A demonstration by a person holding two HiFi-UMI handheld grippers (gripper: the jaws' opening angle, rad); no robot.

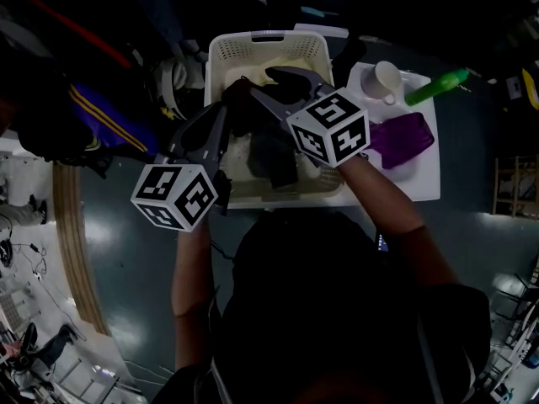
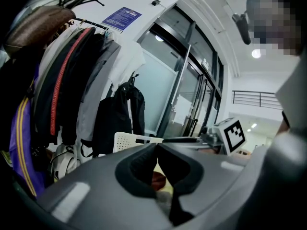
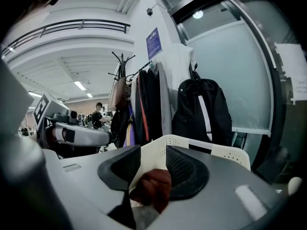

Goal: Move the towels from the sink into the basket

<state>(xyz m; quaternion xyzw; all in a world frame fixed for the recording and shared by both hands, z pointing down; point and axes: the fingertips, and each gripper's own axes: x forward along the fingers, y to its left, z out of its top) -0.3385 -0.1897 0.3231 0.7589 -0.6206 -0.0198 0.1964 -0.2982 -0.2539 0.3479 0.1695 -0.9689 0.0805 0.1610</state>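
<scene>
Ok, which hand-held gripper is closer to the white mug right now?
Right. The right hand-held gripper is over the basket, left of the white mug in the head view; the left hand-held gripper is at the basket's left edge, farther off.

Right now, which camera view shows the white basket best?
The head view: it shows the basket from above, though the left gripper and right gripper partly cover it. The right gripper view shows only its perforated far wall beyond the jaws; the left gripper view shows just a strip of rim.
</scene>
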